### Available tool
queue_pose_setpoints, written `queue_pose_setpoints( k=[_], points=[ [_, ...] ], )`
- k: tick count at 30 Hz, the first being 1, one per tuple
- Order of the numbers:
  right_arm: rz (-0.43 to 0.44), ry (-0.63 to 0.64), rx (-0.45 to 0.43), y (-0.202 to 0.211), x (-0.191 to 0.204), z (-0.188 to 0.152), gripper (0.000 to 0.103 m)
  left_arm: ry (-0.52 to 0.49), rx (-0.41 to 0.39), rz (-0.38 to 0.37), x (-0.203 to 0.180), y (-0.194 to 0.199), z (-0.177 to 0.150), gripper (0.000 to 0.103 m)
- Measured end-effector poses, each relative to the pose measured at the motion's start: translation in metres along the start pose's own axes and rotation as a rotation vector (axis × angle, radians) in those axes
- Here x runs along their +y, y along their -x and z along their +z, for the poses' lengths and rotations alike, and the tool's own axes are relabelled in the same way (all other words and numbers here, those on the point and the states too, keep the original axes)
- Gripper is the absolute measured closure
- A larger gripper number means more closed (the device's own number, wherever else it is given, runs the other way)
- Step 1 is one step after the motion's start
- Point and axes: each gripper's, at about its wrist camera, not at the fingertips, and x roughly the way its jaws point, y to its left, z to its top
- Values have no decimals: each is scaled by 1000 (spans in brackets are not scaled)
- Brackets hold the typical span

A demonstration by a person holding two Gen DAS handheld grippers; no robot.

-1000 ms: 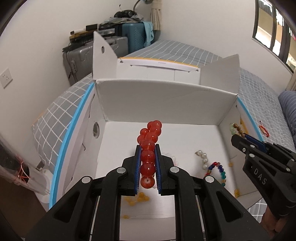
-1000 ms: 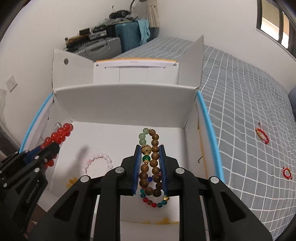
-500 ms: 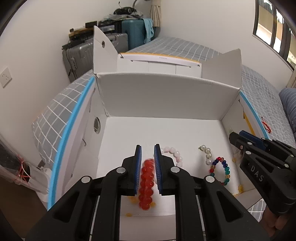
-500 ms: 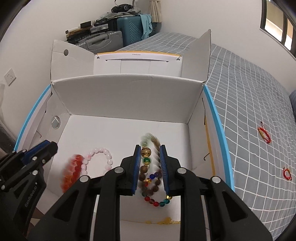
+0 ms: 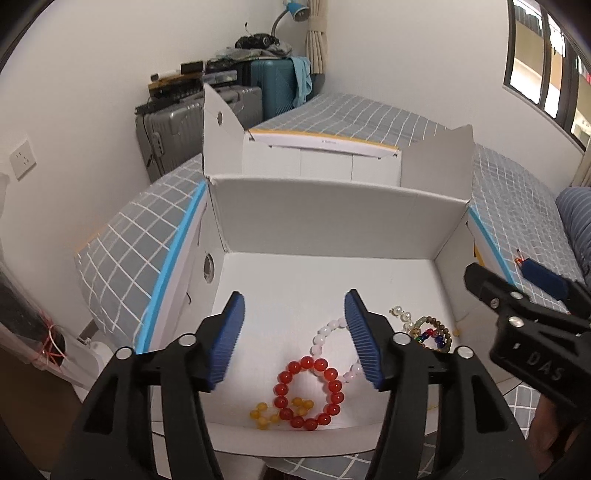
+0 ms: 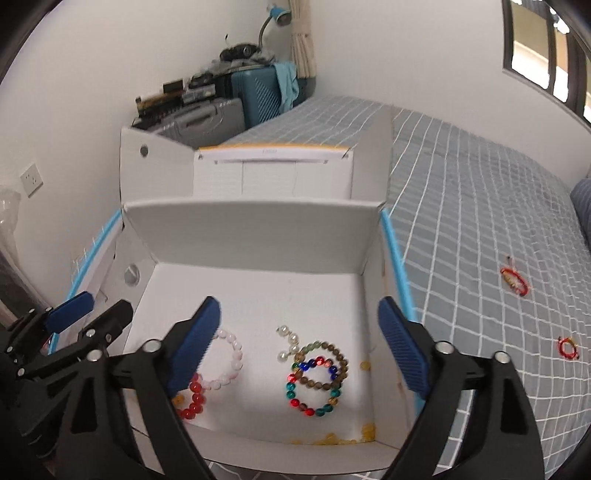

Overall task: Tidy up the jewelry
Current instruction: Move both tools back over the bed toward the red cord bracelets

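Nearest to us, our left tongs (image 5: 293, 334) stand spread, their jaws having just opened, with nothing pinched between the blue pads; our right tongs (image 6: 299, 343) are spread wider still, also freshly opened and empty.

Just below the left tongs, on the floor of the white cardboard box (image 5: 332, 206), lies the red bead bracelet (image 5: 308, 392) as a round loop, overlapping a small strand of amber beads (image 5: 275, 410) at the near edge. A pale pink bead bracelet (image 5: 328, 341) sits just behind it and touches it.

Under the right tongs we see the brown wooden bead bracelet (image 6: 325, 363) lying across the multicoloured glass bead bracelet (image 6: 314, 387), both flat on the box floor. A short string of white pearls (image 6: 288, 343) touches their far side. A few loose amber beads (image 6: 334, 438) lie along the near wall and in the right corner.

The box stands on a bed with a grey checked cover (image 6: 480, 206), its flaps raised. Well to the right on the cover lie two small red cord bracelets (image 6: 514, 281), apart from each other.

Farther back, beyond the bed's end, suitcases (image 5: 177, 129) stand stacked against the white wall, with a blue desk lamp (image 5: 297, 9) above them and a window (image 5: 546, 62) on the right.
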Motion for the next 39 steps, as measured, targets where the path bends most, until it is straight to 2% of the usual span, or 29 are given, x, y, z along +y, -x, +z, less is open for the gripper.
queue_pose_setpoints(
  k=[1, 3, 7, 13, 20, 29, 35, 39],
  points=[
    [-1, -4, -11, 4, -2, 1, 13, 5, -9, 3, 0, 3, 1, 34],
    [-6, -8, -23, 10, -6, 3, 8, 3, -24, 5, -1, 8, 3, 32],
    [-22, -25, -46, 18, -16, 4, 8, -6, -49, 1, -8, 19, 6, 20],
    [-38, -38, -79, 37, -38, 5, 8, -27, -82, -21, -24, 36, 8, 9],
    [-95, -73, -118, 62, -80, 1, 8, -68, -100, -57, -58, 44, 11, 6],
    [-205, -177, -118, 82, -158, -24, 8, -156, -101, -116, -128, 38, 9, 6],
    [-308, -257, -101, 101, -217, -52, 8, -240, -98, -250, -188, 30, 6, 6],
    [-395, -298, -77, 111, -258, -73, 8, -309, -87, -292, -237, 24, 1, 6]
  ],
)
